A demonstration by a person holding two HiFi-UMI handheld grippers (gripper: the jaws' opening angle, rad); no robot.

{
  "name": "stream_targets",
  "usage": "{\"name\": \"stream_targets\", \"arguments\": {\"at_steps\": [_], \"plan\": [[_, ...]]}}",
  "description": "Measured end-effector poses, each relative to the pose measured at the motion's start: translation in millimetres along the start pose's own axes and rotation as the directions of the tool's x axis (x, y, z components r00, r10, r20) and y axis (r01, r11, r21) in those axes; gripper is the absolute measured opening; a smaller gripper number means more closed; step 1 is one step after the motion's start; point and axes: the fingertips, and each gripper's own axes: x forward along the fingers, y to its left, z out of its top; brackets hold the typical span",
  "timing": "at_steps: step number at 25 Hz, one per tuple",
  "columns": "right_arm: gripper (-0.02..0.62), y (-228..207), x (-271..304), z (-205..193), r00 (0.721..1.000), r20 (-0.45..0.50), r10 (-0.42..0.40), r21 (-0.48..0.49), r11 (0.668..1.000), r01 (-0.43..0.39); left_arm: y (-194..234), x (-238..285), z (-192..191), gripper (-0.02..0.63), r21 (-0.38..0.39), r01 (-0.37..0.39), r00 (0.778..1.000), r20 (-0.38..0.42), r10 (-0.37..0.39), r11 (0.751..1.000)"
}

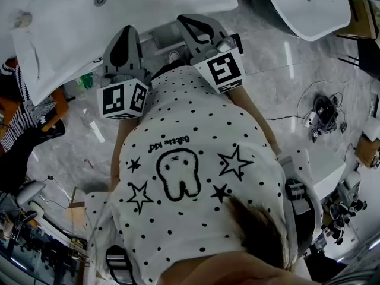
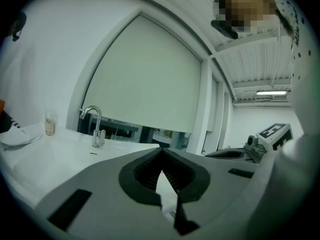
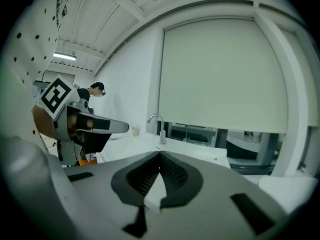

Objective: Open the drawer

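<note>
No drawer front can be made out in either gripper view. Both grippers are held up in front of a white counter (image 1: 119, 16) that carries a tap (image 2: 94, 129). My left gripper (image 1: 126, 29) points over the counter top (image 2: 55, 156); its jaws (image 2: 161, 154) are shut with nothing between them. My right gripper (image 1: 189, 20) is alongside it to the right, also aimed at the counter (image 3: 150, 144) and tap (image 3: 159, 126). Its jaws (image 3: 160, 155) meet at the tips and hold nothing. A grey panel (image 1: 165, 39) under the counter's edge shows between the two grippers, mostly hidden.
A large closed window blind (image 2: 145, 79) fills the wall behind the counter. A white rounded basin (image 1: 303, 5) stands at the upper right. Cables and a small device (image 1: 323, 114) lie on the marble floor. A person in a striped sleeve (image 1: 15, 120) is at the left.
</note>
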Motion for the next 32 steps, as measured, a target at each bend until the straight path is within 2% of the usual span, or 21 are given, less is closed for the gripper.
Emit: {"name": "stream_targets", "arguments": {"at_steps": [4, 8, 12, 18, 23, 32], "plan": [[0.014, -7, -3, 14, 0.999, 0.029, -0.013, 0.054, 0.998, 0.012, -2, 0, 12, 0.003, 0.005, 0.026, 1.0, 0.013, -0.026, 1.0], [0.014, -11, -12, 35, 0.996, 0.087, -0.016, 0.13, 0.991, 0.005, 0, -3, 11, 0.003, -0.021, 0.019, 1.0, -0.004, -0.019, 1.0], [0.014, -4, -13, 30, 0.997, 0.076, -0.021, 0.096, 0.995, 0.014, -2, -6, 8, 0.003, -0.02, 0.026, 0.999, -0.023, -0.026, 0.999], [0.014, 6, -7, 20, 0.999, 0.035, 0.017, 0.094, 0.995, -0.02, -30, -5, 7, 0.003, 0.108, 0.116, 0.992, -0.051, -0.111, 0.987], [0.014, 10, -3, 18, 0.999, 0.039, 0.032, 0.1, 0.994, -0.036, -44, -3, 3, 0.003, 0.169, 0.18, 0.983, -0.08, -0.168, 0.969], [0.014, 13, -3, 14, 0.999, 0.023, 0.039, 0.099, 0.994, -0.041, -26, -5, 0, 0.003, 0.098, 0.102, 0.992, -0.081, -0.095, 0.99]]}}
